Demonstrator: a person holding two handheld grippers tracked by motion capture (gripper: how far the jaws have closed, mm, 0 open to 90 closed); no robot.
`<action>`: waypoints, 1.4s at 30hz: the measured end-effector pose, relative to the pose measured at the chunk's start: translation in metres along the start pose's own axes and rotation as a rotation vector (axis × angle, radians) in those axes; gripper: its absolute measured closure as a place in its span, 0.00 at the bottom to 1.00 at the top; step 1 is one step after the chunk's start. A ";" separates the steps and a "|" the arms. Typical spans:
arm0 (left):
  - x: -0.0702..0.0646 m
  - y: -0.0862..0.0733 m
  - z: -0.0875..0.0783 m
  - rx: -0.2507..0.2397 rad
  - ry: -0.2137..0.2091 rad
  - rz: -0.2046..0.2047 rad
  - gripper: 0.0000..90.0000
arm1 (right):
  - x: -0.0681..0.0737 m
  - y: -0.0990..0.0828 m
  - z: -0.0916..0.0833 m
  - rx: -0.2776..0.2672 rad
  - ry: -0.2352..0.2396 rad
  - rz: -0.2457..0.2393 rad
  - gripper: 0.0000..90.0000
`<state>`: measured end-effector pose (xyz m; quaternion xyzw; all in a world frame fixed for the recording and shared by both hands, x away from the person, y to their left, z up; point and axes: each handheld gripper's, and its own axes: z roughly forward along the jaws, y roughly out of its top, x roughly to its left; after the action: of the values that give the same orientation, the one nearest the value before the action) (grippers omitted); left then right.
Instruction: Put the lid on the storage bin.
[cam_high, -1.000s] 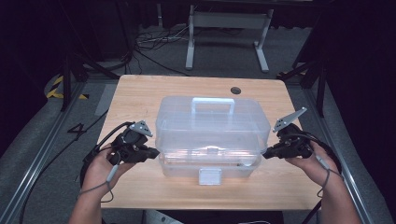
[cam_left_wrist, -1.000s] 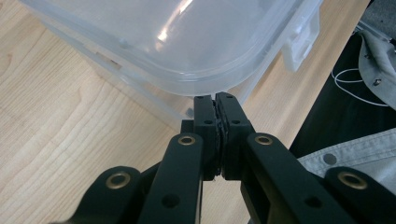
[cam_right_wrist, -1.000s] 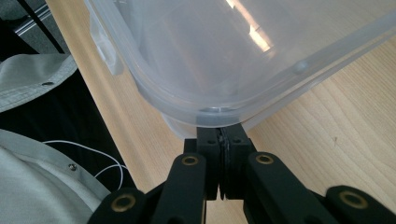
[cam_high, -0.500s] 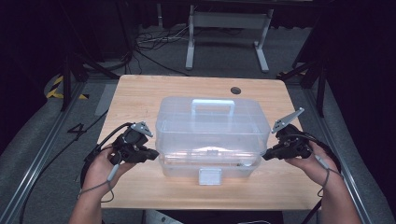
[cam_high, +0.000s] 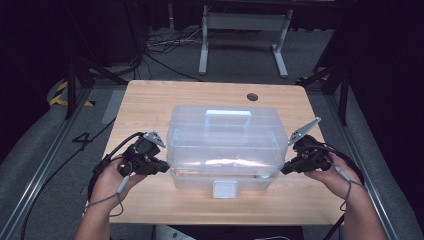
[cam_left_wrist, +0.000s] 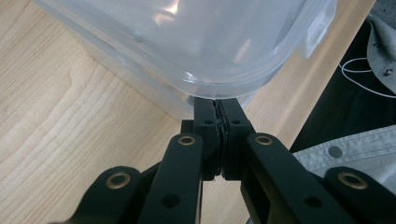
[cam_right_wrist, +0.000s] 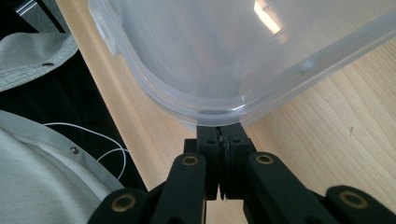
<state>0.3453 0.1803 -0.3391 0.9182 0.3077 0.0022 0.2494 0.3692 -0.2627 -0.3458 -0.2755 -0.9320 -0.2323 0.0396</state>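
I've got my left claw (cam_high: 162, 167) at the left end of the clear plastic box (cam_high: 225, 137), jaws pressed together with nothing between them, tips tucked right under the lid's rim. The box sits mid-desk (cam_high: 150, 102), handle (cam_high: 228, 116) on top, white latch (cam_high: 224, 189) on its near side. Over on the right, my right claw (cam_high: 286, 169) mirrors it at the box's right end: jaws closed tight and empty, tips up against the rim's underside.
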 end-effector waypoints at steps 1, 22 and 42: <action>0.000 0.000 0.001 0.006 -0.002 0.002 0.97 | 0.000 0.000 0.000 0.003 0.003 0.002 0.99; -0.002 0.001 0.011 0.078 -0.003 0.018 0.97 | -0.001 0.000 0.012 0.071 0.018 -0.005 0.98; -0.002 0.002 0.018 0.139 -0.014 0.027 0.97 | -0.002 -0.002 0.012 0.101 0.033 -0.007 0.97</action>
<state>0.3471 0.1695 -0.3541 0.9373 0.2931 -0.0224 0.1873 0.3705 -0.2595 -0.3575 -0.2661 -0.9426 -0.1898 0.0682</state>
